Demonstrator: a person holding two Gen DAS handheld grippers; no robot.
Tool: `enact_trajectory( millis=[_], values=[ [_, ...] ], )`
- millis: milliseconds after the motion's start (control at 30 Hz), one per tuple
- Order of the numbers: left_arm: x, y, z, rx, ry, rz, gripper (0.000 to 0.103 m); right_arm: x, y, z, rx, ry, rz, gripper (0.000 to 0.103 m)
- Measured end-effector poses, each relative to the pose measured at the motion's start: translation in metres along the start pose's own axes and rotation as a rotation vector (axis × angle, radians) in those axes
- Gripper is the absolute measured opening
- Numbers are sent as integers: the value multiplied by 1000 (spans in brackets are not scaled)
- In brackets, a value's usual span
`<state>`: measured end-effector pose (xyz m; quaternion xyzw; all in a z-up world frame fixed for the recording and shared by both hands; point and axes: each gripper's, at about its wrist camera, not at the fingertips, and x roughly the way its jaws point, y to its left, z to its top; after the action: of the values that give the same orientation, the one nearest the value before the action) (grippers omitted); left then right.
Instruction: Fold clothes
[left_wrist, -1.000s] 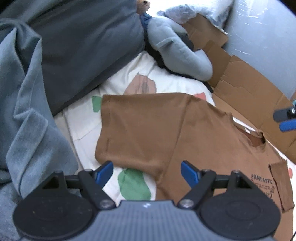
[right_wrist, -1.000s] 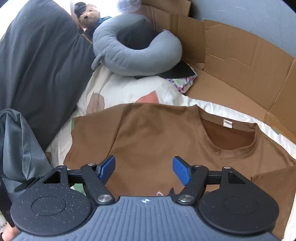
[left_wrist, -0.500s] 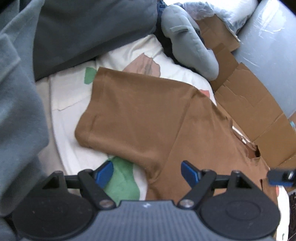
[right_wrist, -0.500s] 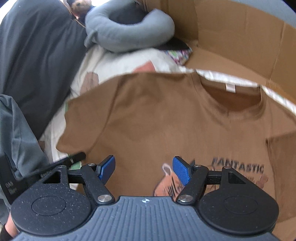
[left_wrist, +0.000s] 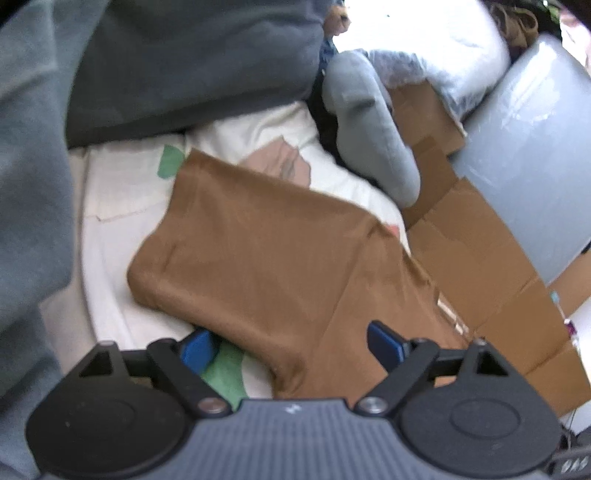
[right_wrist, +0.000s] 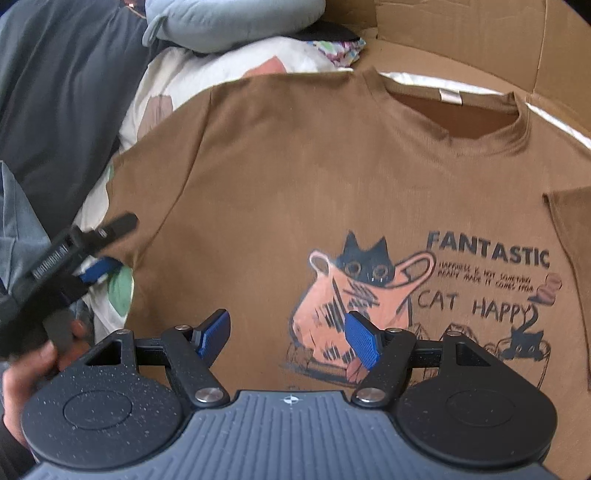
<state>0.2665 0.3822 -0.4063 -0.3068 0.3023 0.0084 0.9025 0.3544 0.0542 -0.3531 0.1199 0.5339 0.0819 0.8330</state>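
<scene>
Jaws of the left hand-held gripper (left_wrist: 291, 345) were opening astride the brown cotton T-shirt's (right_wrist: 332, 177) sleeve at lower centre; the right hand-held gripper (right_wrist: 286, 338) hovered released over its cat print.

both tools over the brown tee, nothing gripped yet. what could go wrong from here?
1. The left tool is opening over the sleeve, one finger low against the patterned sheet. Closing may pinch the sheet along with the sleeve.
2. The right tool hangs open over the flat cat print, away from any edge. Closing there would likely bunch the front.
3. The other sleeve is already folded inward, so an uneven pull may skew the fold.
</scene>
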Motion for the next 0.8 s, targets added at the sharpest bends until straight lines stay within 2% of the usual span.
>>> enact_trajectory(
  millis=[133,300,500,567,600,800],
  values=[
    [-12,-2,6,10,-69,31,85,3,-5,-6,14,3,-2,74],
    [-13,-4,16,12,-90,18,80,5,-2,-8,-1,4,4,74],
    [-3,2,23,-13,-82,45,61,6,8,-9,-40,-2,28,74],
    [1,7,25,-44,-67,54,45,7,11,-9,-50,-2,37,74],
    [2,9,26,-60,-58,58,42,7,13,-9,-54,-1,41,73],
    [6,16,27,-98,-37,128,41,9,18,-10,-74,0,52,73]
  ],
)
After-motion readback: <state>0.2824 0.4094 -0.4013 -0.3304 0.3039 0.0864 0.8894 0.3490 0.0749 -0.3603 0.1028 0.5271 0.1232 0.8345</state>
